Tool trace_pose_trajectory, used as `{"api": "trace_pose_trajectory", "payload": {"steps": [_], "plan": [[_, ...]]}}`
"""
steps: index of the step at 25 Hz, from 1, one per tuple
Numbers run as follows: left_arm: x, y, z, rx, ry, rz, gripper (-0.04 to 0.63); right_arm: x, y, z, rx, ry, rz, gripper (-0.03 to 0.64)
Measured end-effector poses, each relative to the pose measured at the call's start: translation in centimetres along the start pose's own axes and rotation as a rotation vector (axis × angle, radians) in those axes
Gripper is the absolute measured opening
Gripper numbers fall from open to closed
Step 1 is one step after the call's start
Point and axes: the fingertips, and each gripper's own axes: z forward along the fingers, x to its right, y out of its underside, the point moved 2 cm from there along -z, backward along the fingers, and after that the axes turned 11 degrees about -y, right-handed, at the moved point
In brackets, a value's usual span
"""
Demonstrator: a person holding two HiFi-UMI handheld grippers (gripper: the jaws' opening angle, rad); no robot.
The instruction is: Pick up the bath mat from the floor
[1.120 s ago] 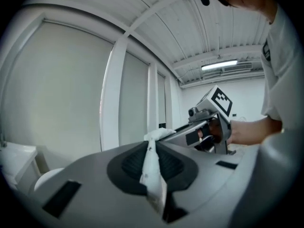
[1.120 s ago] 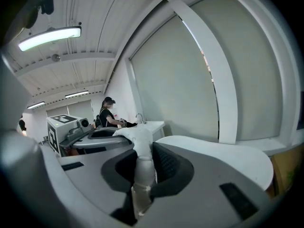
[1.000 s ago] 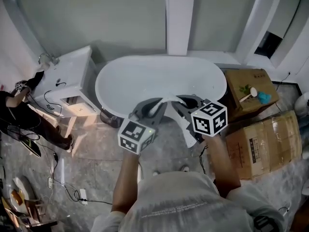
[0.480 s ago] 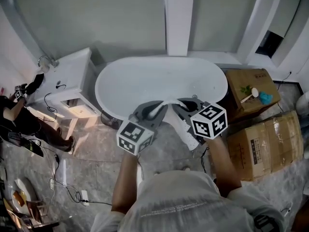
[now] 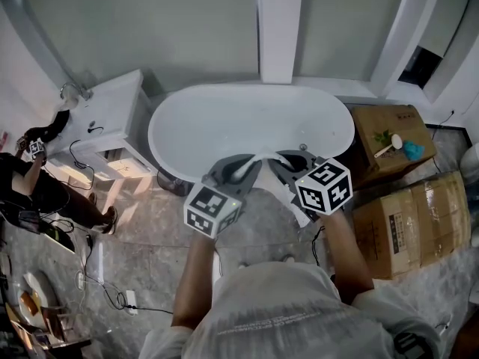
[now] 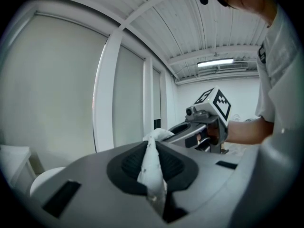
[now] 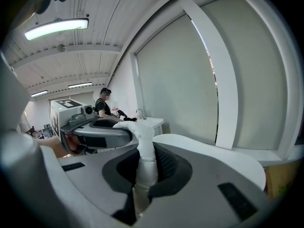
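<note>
The white bath mat [image 5: 261, 158] is off the floor, stretched between my two grippers in front of the bathtub [image 5: 247, 126]. A loose part of it hangs below the right one. My left gripper [image 5: 239, 169] is shut on one edge of the mat [image 6: 151, 167], which is pinched flat between the dark pads [image 6: 128, 165]. My right gripper [image 5: 287, 163] is shut on another bunched edge of the mat [image 7: 145, 161]. The jaws point toward each other, close together, so each gripper view shows the other: the right gripper [image 6: 202, 126] and the left gripper [image 7: 97, 127].
A white washstand [image 5: 105, 122] stands left of the tub, with a person [image 5: 30, 174] beside it. Cardboard boxes [image 5: 408, 219] are stacked at the right. Cables [image 5: 101, 279] lie on the marble floor at the left. A white pillar [image 5: 278, 28] rises behind the tub.
Both grippers keep their hold and stay almost in place. The hanging part of the mat has swung slightly. The person at the left has shifted an arm.
</note>
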Motion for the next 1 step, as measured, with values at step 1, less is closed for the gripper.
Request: {"api": "trace_pose_trajectory", "payload": {"steps": [1], "plan": [[0.1,0.0,-0.02,-0.001,0.002,0.0,0.037,-0.04,0.04,-0.09,0.0,0.001,-0.002,0.035]]}}
